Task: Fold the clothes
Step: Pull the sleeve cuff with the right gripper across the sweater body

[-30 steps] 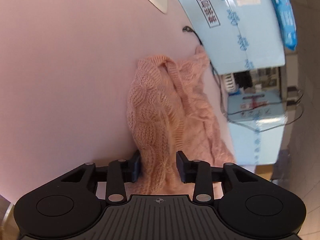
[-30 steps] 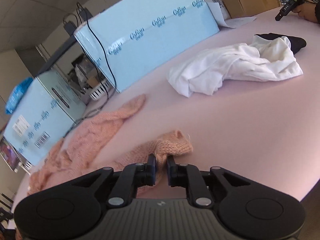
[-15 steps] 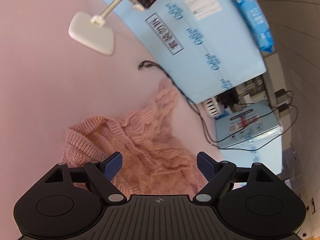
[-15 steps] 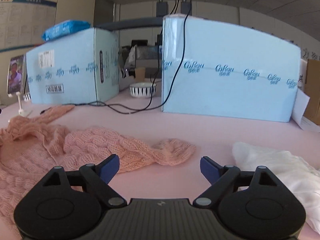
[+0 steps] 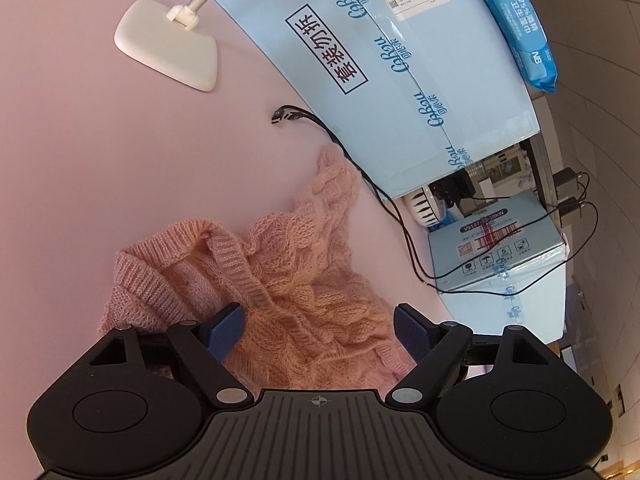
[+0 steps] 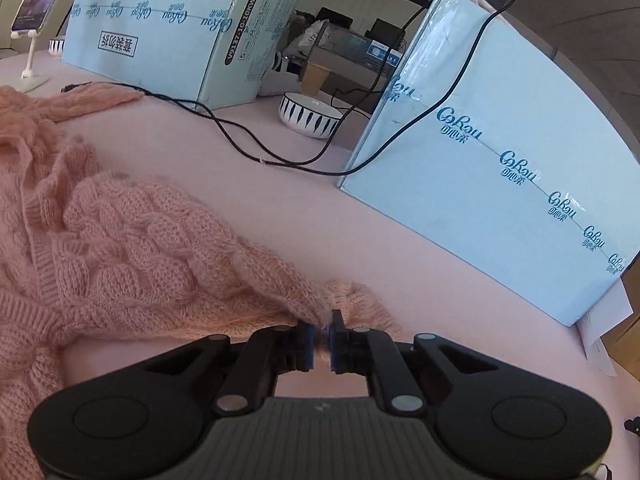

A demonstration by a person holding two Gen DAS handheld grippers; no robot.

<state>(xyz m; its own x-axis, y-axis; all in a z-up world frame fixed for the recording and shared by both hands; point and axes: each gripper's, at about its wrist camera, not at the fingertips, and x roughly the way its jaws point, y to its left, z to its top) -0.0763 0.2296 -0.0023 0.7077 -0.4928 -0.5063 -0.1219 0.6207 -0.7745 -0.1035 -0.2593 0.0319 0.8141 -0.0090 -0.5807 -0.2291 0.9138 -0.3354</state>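
Pink knit sweater (image 6: 132, 240) | lies rumpled on table (image 6: 320, 216) | soft, light, stretchy, snags easy | R tool (image 6: 320, 334) pinched on sleeve cuff | L tool (image 5: 318, 330) wide open over body, nothing held | best grip: ribbed hem/collar edge

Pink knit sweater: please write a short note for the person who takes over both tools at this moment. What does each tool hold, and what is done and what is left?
Right tool: shut on the fuzzy end of one sleeve of the pink knit sweater, low over the pink table.
Left tool: open, holding nothing; it hangs over the sweater body, with the ribbed neckline just ahead.
Sweater: lies crumpled and unfolded; the other sleeve stretches toward the light blue box and the black cable.
Done: sleeve gripped only; no fold visible.
Left: spread the sweater flat, fold the sleeves in, fold the body.
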